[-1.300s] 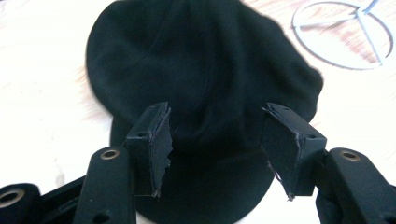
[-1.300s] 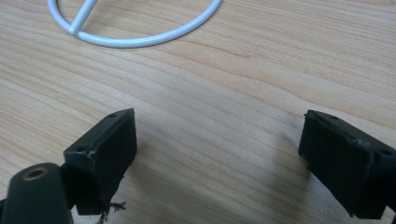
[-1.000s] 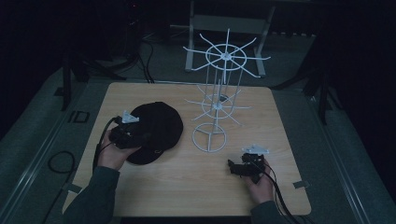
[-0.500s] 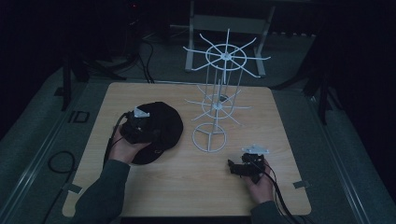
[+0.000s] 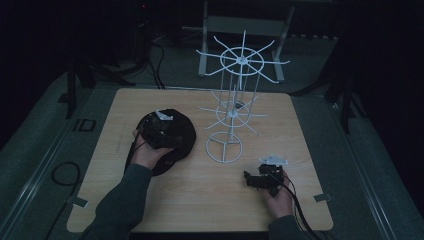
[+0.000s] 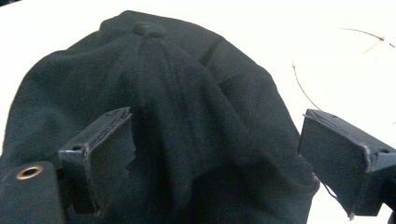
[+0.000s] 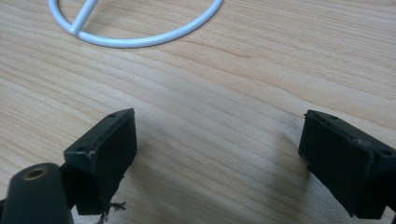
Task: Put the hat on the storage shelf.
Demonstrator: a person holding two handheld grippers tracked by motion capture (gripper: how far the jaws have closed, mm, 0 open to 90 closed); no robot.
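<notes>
Two grippers out: my left gripper (image 6: 201, 163) has just been opening, jaws wide astride the black cap (image 5: 170, 137) on the bench (image 5: 300, 125), not pinching. Right gripper (image 5: 252, 180) apart, idle. Sink deeper onto a crown fold before closing.

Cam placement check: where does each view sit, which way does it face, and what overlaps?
High view: above the person's side, looking forward and down on the table; both forearms enter from below.
Left gripper view: on the left gripper, facing the black cap; jaws just opened, astride it.
Right gripper view: on the right gripper, jaws open, facing bare wood.
Shared: the white wire rack, its base ring.
</notes>
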